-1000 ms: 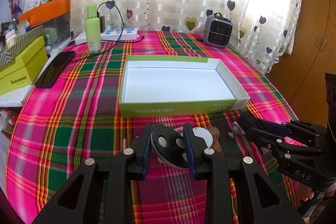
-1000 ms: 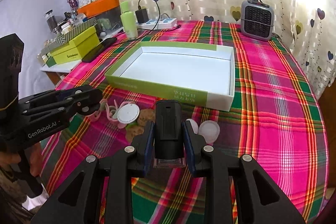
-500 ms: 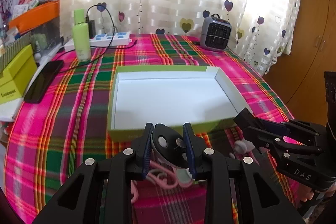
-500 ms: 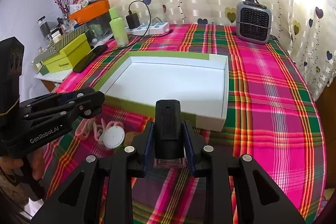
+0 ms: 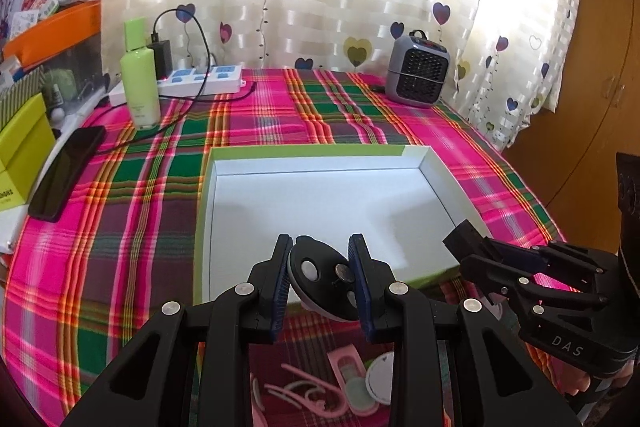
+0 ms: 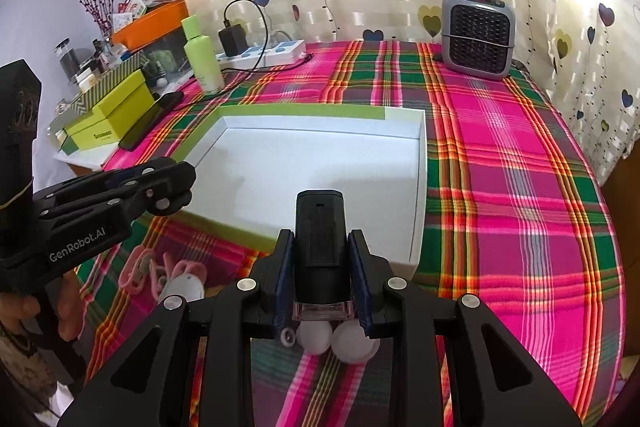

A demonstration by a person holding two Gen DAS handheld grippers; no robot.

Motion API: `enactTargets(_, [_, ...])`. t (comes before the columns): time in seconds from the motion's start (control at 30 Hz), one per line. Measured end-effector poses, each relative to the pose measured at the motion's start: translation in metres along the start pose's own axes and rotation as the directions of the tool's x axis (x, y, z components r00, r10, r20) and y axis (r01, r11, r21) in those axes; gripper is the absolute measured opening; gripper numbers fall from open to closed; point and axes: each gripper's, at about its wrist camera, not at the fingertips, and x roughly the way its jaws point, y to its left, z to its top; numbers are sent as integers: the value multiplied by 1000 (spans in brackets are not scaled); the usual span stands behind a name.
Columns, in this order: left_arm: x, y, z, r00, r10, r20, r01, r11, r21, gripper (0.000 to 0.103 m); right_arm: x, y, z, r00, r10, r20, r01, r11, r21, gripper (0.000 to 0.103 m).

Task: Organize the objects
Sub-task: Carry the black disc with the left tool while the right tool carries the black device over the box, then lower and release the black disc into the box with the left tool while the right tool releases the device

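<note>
Left claw (image 5: 321, 278): clamped on a black disc (image 5: 322, 277), held tilted above the box's near wall.
Right claw (image 6: 321, 279): clamped on a black stick-like gadget (image 6: 320, 243), upright, just short of the box.
Box (image 5: 434, 167): empty white tray ahead of both claws.
Step, our judgement: we carry each piece past the near wall, lower, then release apart.
Leftovers: pink clips (image 5: 304, 391) below the left claw.
</note>
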Motion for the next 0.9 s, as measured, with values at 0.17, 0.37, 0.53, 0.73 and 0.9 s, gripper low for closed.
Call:
enactTargets(0.17, [9,2,8,1000,2,-1,-2,1000,12,27,7,-2,9,1000,-8,-1,8,1000,1,28])
enactTargets(0.37, [25,7,17,1000,-3,-14,4,1000,3,27,18,-7,20,1000,-17,-2,17,1000,8,28])
enactTargets(0.53, [41,12,25,999,-12,-34,12,1000,-6,27,28,-7,28,1000,-30,-8,30,1000,4,28])
enactTargets(0.73, [56,15,32,998,-17,-56,16,1000,-12,27,41,-9,40,999,-45,-16,45,999,5,28])
enactTargets(0.9, [64,16,39,998,-17,-56,17,1000,-6,27,53,-12,48,998,-56,-28,56,998,4,28])
